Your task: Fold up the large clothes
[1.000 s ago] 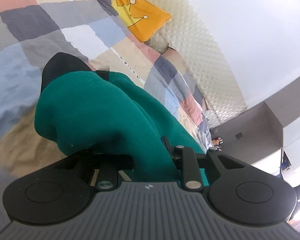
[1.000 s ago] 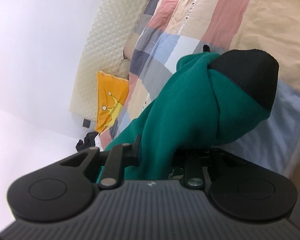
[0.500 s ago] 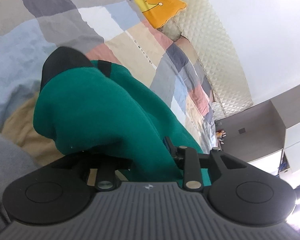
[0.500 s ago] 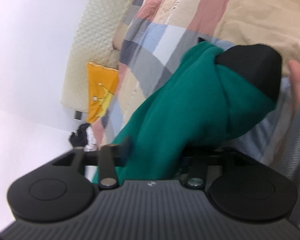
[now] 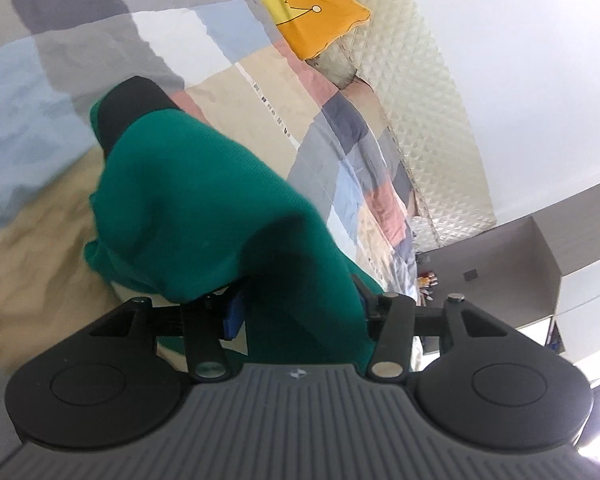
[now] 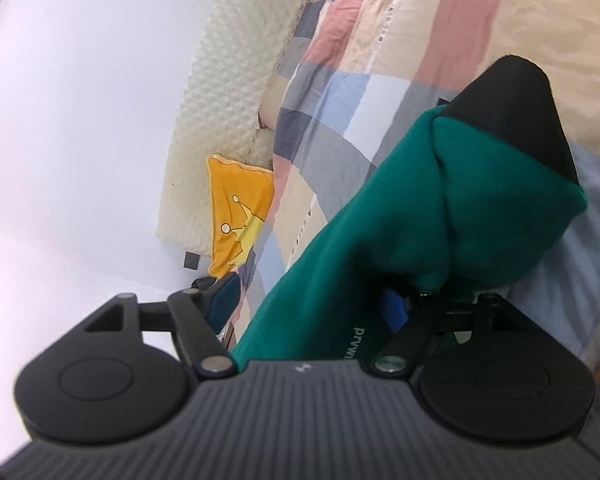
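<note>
Two grippers: both at the near edge of a green garment lying on the bed, each seen from its own wrist camera.
Garment: green sweatshirt (image 5: pixel 204 208) with a black ribbed cuff or hem (image 5: pixel 128 108) at its far end; it lies bunched on the checked quilt (image 5: pixel 80 52), fabric running from the far cuff back toward the cameras.
Same garment, right view: green body (image 6: pixel 440 216), black ribbed end (image 6: pixel 516 108) at far right, pale printed lettering near the tool, partly hidden.
Left gripper (image 5: pixel 300 304): jaws have just been opening; green cloth still sits between the fingers and drapes over them. Blue pad on the left finger (image 5: pixel 234 316) shows clear of the fabric; right pad is hidden. Reads as let go, not clamped.
Right gripper (image 6: pixel 312 300): jaws have just been opening and stand wide. Left finger (image 6: pixel 220 300) is well clear of the cloth, over the quilt; right finger's blue pad sits under a fold. Released, cloth lying between.
Quilt, right view: patchwork of beige, pink, grey, blue (image 6: pixel 420 12).
Far end of bed: orange cushion with a crown print (image 5: pixel 312 12), also at (image 6: pixel 236 216), against a cream quilted headboard (image 5: pixel 432 92).
Blur: near-left of the left view is smeared; detail there can't be told.
</note>
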`<state>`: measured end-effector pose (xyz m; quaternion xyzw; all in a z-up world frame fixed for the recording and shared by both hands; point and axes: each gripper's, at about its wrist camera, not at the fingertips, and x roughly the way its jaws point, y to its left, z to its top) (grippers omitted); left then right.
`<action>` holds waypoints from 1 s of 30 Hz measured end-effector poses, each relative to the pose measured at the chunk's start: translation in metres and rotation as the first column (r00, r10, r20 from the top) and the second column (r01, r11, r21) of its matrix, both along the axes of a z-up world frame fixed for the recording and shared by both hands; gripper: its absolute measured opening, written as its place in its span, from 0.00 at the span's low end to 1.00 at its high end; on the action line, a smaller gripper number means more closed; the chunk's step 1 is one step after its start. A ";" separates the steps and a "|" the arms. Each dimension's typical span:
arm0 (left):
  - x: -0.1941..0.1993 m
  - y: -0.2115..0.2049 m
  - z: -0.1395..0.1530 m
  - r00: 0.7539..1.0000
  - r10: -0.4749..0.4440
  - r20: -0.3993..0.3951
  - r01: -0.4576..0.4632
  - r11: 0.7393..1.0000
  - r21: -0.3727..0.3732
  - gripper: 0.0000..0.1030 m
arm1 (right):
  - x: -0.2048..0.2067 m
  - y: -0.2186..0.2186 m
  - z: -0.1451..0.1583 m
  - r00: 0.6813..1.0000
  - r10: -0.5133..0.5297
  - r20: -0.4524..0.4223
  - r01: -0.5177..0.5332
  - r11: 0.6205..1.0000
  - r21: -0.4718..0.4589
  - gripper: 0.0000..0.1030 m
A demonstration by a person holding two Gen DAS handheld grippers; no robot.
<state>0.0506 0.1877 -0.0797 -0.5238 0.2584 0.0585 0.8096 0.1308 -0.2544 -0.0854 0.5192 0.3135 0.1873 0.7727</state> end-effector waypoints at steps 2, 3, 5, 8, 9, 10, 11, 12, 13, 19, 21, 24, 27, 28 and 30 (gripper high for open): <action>0.013 0.001 0.002 1.000 0.002 -0.004 -0.002 1.000 0.020 0.54 | 0.012 0.001 0.000 1.000 -0.004 0.002 0.004 1.000 -0.004 0.74; 0.020 0.000 0.002 1.000 0.006 -0.011 -0.005 0.999 0.037 0.54 | 0.018 0.001 -0.001 1.000 -0.006 0.003 0.006 1.000 -0.006 0.74; 0.035 0.000 0.003 1.000 0.010 -0.029 -0.008 0.997 0.079 0.54 | 0.031 0.002 -0.003 1.000 -0.013 0.003 0.013 1.000 -0.015 0.74; 0.060 0.001 0.002 0.999 0.012 -0.045 -0.006 0.992 0.126 0.56 | 0.052 0.006 -0.007 1.000 -0.017 -0.003 0.017 0.999 -0.036 0.73; 0.067 0.001 0.001 0.999 0.016 -0.052 -0.009 0.991 0.133 0.56 | 0.060 0.008 -0.010 1.000 -0.019 -0.007 0.018 0.999 -0.045 0.73; 0.076 0.001 -0.001 0.998 0.014 -0.057 -0.006 0.989 0.147 0.56 | 0.067 0.010 -0.013 1.000 -0.019 -0.010 0.018 0.999 -0.050 0.73; 0.083 0.001 -0.003 0.998 0.013 -0.061 -0.003 0.987 0.161 0.56 | 0.074 0.011 -0.016 1.000 -0.017 -0.014 0.016 0.998 -0.056 0.73; 0.090 0.002 -0.006 0.998 0.015 -0.065 -0.004 0.985 0.170 0.56 | 0.082 0.013 -0.019 1.000 -0.015 -0.013 0.014 0.998 -0.067 0.73; 0.098 0.003 -0.009 0.998 0.017 -0.068 -0.004 0.984 0.179 0.56 | 0.088 0.015 -0.021 1.000 -0.014 -0.010 0.013 0.997 -0.077 0.73; 0.142 0.008 -0.034 0.996 0.000 -0.089 0.020 0.974 0.228 0.56 | 0.128 0.023 -0.038 1.000 0.004 0.005 -0.003 0.990 -0.142 0.70; 0.154 0.009 -0.041 0.996 -0.023 -0.091 0.047 0.964 0.263 0.56 | 0.141 0.024 -0.045 1.000 0.021 0.018 -0.017 0.987 -0.158 0.70; 0.165 0.010 -0.048 0.995 -0.070 -0.071 0.089 0.950 0.298 0.56 | 0.153 0.023 -0.060 0.999 0.022 0.048 -0.013 0.986 -0.168 0.69; 0.177 0.012 -0.055 0.993 -0.091 -0.072 0.109 0.943 0.316 0.56 | 0.163 0.028 -0.069 0.998 0.035 0.057 -0.023 0.980 -0.198 0.69; 0.181 0.013 -0.058 0.993 -0.091 -0.073 0.110 0.942 0.318 0.56 | 0.164 0.030 -0.068 0.997 0.037 0.064 -0.023 0.977 -0.212 0.70; 0.186 0.013 -0.062 0.993 -0.094 -0.073 0.112 0.940 0.322 0.56 | 0.167 0.036 -0.067 0.995 0.051 0.084 -0.027 0.965 -0.260 0.70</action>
